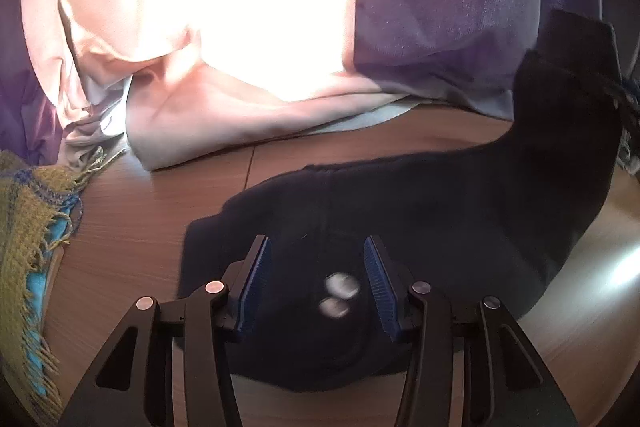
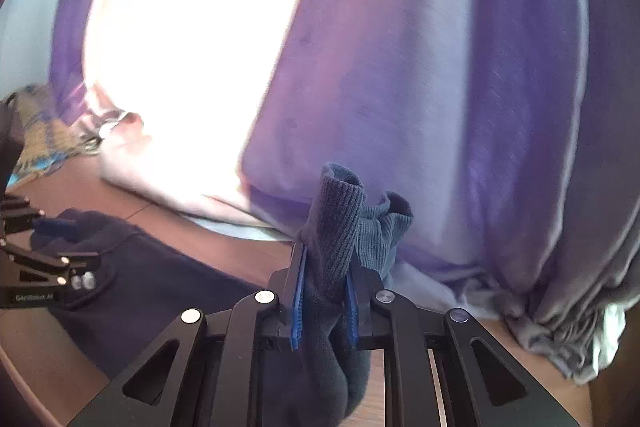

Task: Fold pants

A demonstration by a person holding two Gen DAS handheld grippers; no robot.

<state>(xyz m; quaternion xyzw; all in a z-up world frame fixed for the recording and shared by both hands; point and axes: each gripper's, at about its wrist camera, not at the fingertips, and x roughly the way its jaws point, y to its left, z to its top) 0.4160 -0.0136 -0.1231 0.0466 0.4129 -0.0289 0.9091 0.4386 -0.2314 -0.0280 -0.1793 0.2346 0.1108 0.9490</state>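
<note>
While clamped on the ribbed cuff (image 2: 340, 223) of one leg, right hand-held gripper (image 2: 323, 301) risks losing its hold: only a bunched tuft between the blue pads (image 2: 298, 303), so likely to slip out under a sharp pull. Left hand-held gripper (image 1: 318, 277) spread apart over the waist end, pinning nothing; could let the whole garment drag across the worktop (image 1: 132, 227) once the leg is carried over. Dark pants (image 1: 420, 211) lying flat on the wood, one leg lifted up toward the right, two pale buttons (image 1: 336, 295) between the left fingers. Could also fold crooked, seams hard to read on such dark cloth. Close behind, purple curtain (image 2: 440, 87) and a pale sheet (image 1: 208, 115) spilling onto the worktop edge, near enough to snag the raised cuff. Fringed yellow-and-blue blanket (image 1: 28, 227) crowding the left side, narrowing room for the fold.
</note>
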